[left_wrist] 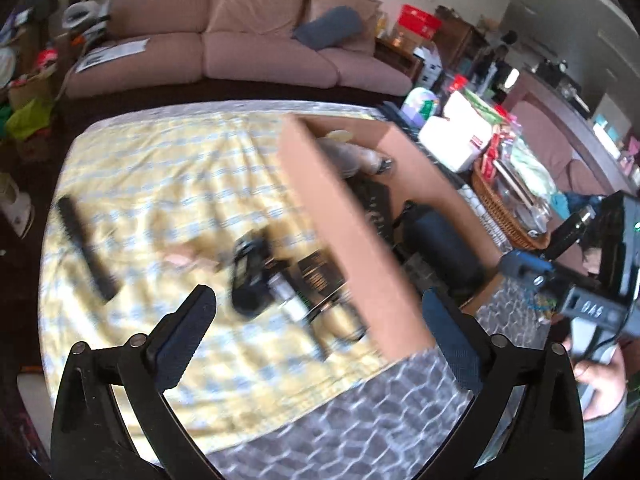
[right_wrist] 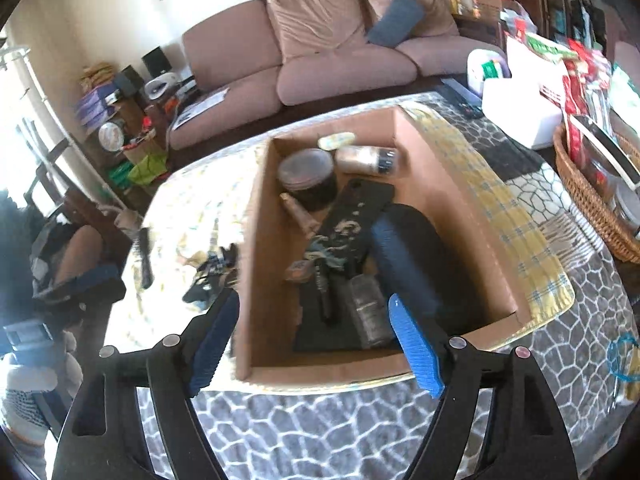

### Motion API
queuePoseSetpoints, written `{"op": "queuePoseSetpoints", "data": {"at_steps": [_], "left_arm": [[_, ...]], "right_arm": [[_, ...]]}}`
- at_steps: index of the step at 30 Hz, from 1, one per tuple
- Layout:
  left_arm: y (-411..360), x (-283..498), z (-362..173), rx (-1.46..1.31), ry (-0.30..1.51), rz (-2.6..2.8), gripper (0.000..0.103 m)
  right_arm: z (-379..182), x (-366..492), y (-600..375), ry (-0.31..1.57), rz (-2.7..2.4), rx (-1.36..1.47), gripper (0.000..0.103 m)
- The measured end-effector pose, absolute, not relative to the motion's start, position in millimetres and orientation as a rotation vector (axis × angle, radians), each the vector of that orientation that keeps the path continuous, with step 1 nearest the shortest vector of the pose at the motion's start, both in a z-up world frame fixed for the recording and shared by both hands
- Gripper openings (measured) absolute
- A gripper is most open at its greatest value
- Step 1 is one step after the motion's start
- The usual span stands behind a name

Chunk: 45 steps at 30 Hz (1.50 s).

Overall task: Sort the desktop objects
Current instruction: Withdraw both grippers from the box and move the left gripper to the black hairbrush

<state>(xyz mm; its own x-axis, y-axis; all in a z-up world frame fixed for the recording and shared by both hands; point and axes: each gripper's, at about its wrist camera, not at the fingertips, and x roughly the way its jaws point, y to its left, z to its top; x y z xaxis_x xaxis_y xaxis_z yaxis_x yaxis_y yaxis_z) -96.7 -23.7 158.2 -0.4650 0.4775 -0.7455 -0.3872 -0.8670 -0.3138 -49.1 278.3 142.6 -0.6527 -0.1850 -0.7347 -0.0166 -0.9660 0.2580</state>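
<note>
Desktop objects are lying in two places: near the left hand-held gripper [left_wrist: 316,344], whose jaws are standing wide with nothing between them, a black gadget [left_wrist: 250,276] and a dark flat box [left_wrist: 320,276] are resting on the yellow checked cloth [left_wrist: 160,168] of the bench. The right hand-held gripper [right_wrist: 316,340] is hovering released and empty over the cardboard box [right_wrist: 260,240]. Farther inside, a round dark jar [right_wrist: 308,174] and a lying bottle [right_wrist: 366,159] are resting.
</note>
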Motion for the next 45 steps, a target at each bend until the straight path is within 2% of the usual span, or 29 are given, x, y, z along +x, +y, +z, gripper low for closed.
{"op": "queuePoseSetpoints", "data": {"at_steps": [7, 14, 26, 30, 37, 40, 41, 42, 45], "left_arm": [[-98, -68, 141, -1.272, -0.220, 2.366, 0.103], [-152, -53, 111, -1.335, -0.237, 2.420, 0.103], [-222, -104, 69, -1.414, -0.371, 2.530, 0.103], [-218, -147, 63, -1.414, -0.323, 2.612, 0.103], [-173, -225, 38, -1.493, -0.050, 2.681, 0.102], [-160, -244, 22, -1.530, 0.040, 2.684, 0.096], [-158, -248, 17, -1.542, 0.055, 2.680, 0.090], [-156, -250, 11, -1.557, 0.068, 2.678, 0.078], [-157, -247, 5, -1.518, 0.062, 2.679, 0.059]], "right_arm": [[148, -34, 223, -0.335, -2.691, 1.243, 0.084], [129, -29, 165, -0.281, -2.614, 1.259, 0.090], [84, -54, 94, -0.147, -2.529, 1.281, 0.090], [73, -70, 83, -0.107, -2.530, 1.268, 0.090], [54, -94, 74, -0.040, -2.521, 1.288, 0.090], [50, -102, 76, -0.061, -2.512, 1.286, 0.090], [49, -104, 77, -0.066, -2.510, 1.286, 0.090], [49, -106, 77, -0.073, -2.506, 1.286, 0.090], [48, -108, 79, -0.091, -2.498, 1.283, 0.090]]}}
